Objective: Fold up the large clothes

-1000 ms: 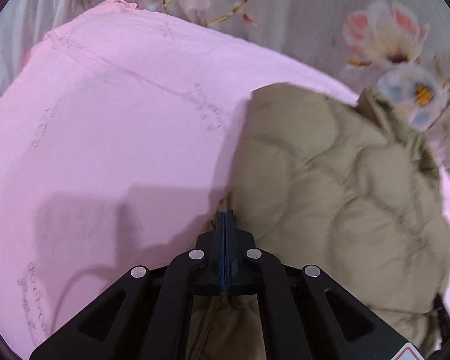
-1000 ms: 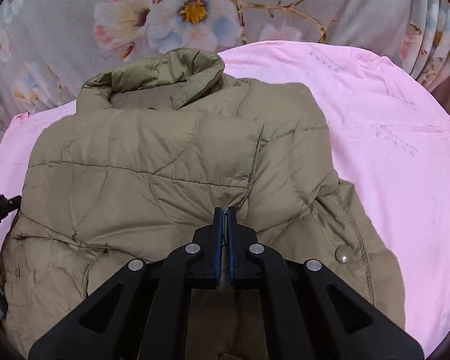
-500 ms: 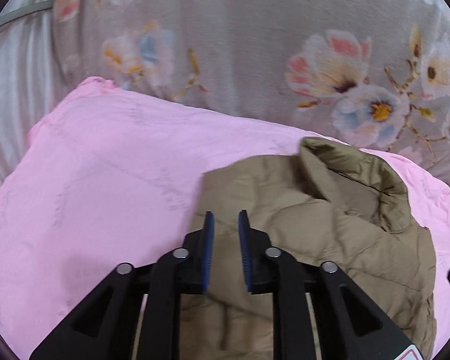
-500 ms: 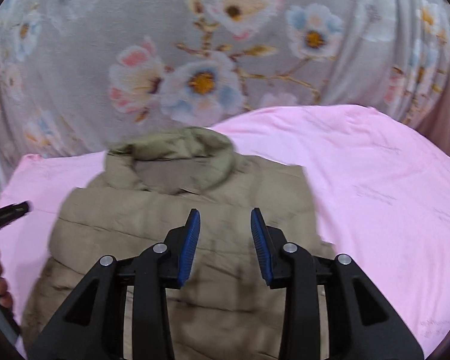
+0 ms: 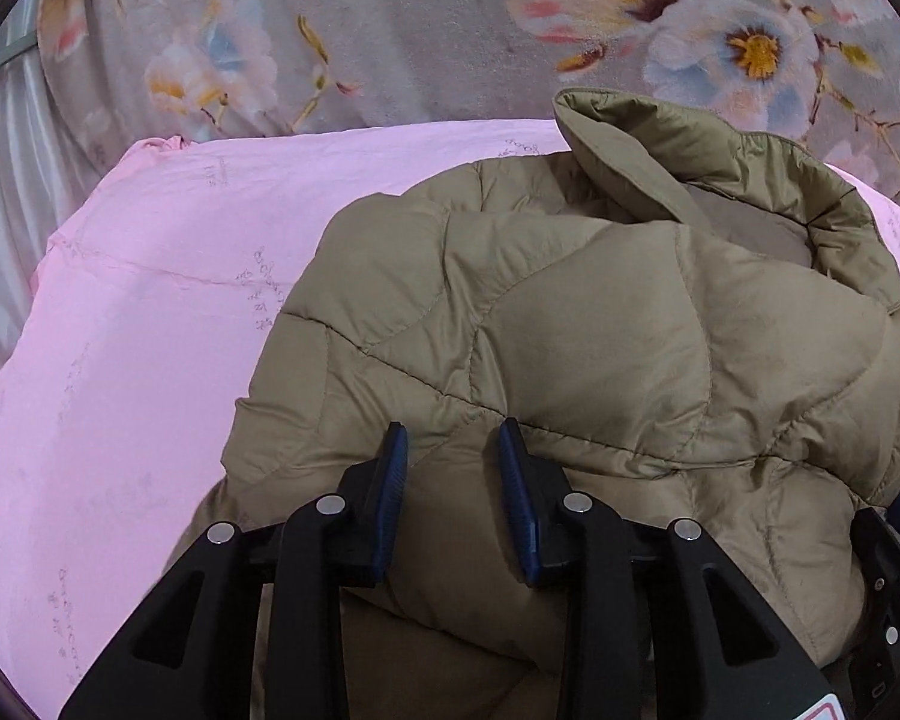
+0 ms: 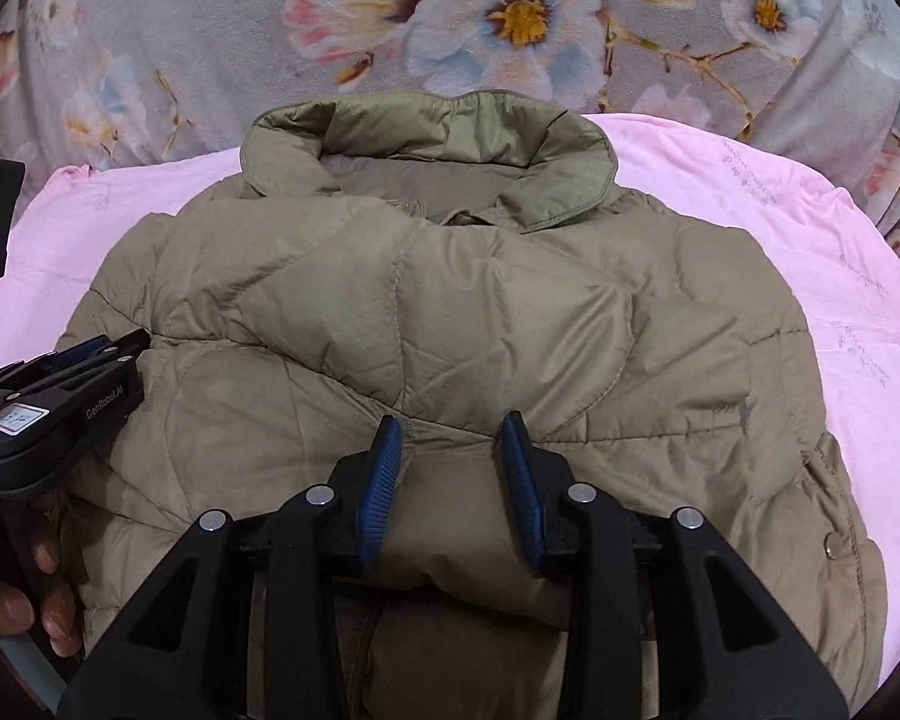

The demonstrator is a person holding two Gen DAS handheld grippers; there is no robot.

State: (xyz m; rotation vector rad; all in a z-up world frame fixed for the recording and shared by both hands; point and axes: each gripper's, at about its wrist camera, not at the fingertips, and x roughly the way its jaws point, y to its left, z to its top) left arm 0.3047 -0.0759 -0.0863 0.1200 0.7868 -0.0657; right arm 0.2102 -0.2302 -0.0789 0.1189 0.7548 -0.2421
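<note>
An olive-tan quilted puffer jacket (image 5: 600, 348) lies folded on a pink sheet (image 5: 150, 360), collar at the far end. It fills the right wrist view (image 6: 450, 312) too. My left gripper (image 5: 453, 438) is open and empty, just above the jacket's near left part. My right gripper (image 6: 453, 426) is open and empty over the jacket's near middle. The left gripper also shows at the left edge of the right wrist view (image 6: 99, 348), resting at the jacket's left side, with the hand holding it below.
A grey floral blanket (image 6: 510, 18) lies beyond the pink sheet (image 6: 840, 312). A pale curtain (image 5: 0, 138) hangs at the far left. A metal snap (image 6: 834, 552) sits on the jacket's right edge.
Both grippers were shut on jacket fabric one second ago. They let go and opened, then drew back and tilted, and now hover over the near part of the jacket.
</note>
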